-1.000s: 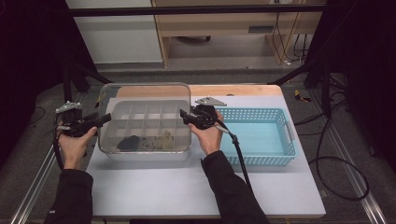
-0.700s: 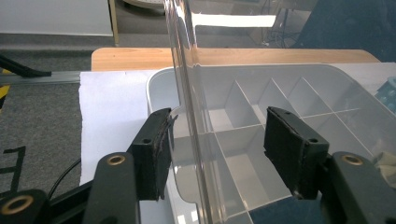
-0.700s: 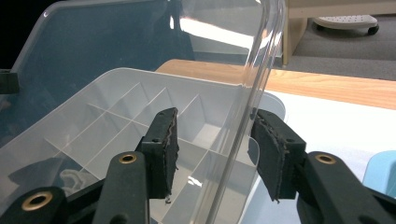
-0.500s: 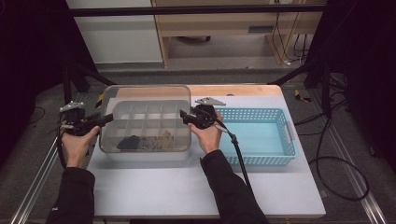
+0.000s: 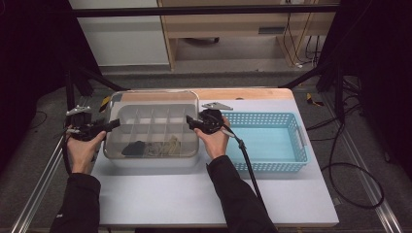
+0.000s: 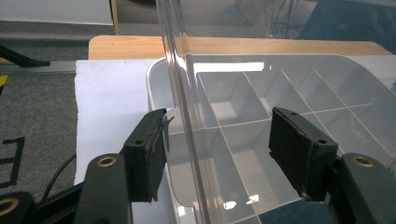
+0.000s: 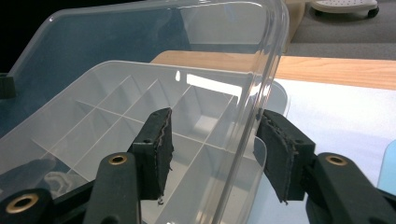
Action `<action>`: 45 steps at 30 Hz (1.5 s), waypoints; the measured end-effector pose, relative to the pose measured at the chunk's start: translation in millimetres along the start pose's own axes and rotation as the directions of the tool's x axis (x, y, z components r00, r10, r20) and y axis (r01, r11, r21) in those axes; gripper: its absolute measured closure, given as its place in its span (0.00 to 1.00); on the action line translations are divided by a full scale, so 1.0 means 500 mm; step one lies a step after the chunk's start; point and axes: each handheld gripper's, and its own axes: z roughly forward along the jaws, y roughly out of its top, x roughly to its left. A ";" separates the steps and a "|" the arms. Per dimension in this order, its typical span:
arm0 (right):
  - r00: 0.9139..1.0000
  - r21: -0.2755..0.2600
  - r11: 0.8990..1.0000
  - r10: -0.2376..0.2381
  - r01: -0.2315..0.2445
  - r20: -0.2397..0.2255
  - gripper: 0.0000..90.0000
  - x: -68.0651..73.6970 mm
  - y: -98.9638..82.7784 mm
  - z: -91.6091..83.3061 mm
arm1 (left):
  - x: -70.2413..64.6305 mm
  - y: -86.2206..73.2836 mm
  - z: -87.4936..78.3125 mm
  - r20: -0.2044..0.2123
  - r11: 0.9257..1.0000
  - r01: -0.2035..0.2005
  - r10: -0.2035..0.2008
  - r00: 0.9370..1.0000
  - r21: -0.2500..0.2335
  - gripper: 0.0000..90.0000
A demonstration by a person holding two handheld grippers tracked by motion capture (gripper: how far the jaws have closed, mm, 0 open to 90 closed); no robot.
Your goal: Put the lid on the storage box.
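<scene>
Clear plastic lid (image 5: 154, 99) over grey compartmented plastic box (image 5: 145, 127) near table's left edge, left gripper (image 6: 217, 149) and right gripper (image 7: 212, 149) astride lid's rims, jaws just opening, pads apart.

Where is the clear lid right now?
High view: the clear lid sits over the divided box, left of the blue basket, its side edges between both grippers' open jaws.

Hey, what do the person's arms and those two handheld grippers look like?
Both arms wear dark long sleeves. The left gripper and right gripper are black, with flat rectangular black pads and brass-coloured rivets. A black cable trails from the right gripper, and a grey plate tops the left.
</scene>
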 end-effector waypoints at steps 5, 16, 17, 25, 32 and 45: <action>1.000 0.009 1.000 0.013 -0.013 -0.001 0.52 -0.004 -0.003 0.006 | 0.004 -0.002 0.007 0.003 1.000 0.009 -0.009 1.000 0.010 0.41; 0.999 0.027 0.999 0.039 -0.039 0.005 0.51 -0.006 -0.005 0.015 | 0.008 -0.005 0.017 0.003 1.000 0.016 -0.016 1.000 0.024 0.40; 0.999 0.028 0.999 0.039 -0.039 0.007 0.51 -0.006 -0.006 0.016 | 0.008 -0.005 0.018 0.004 1.000 0.016 -0.016 1.000 0.026 0.40; 0.998 0.041 0.997 0.059 -0.060 0.014 0.49 -0.008 -0.012 0.027 | 0.013 -0.009 0.031 0.003 0.999 0.028 -0.029 1.000 0.046 0.39; 0.997 0.053 0.996 0.073 -0.074 0.018 0.48 -0.012 -0.017 0.036 | 0.019 -0.014 0.040 0.008 0.998 0.040 -0.041 0.999 0.055 0.39; 0.998 0.060 0.996 0.067 -0.068 0.018 0.47 -0.014 -0.022 0.044 | 0.022 -0.017 0.048 0.003 0.996 0.045 -0.046 0.999 0.072 0.38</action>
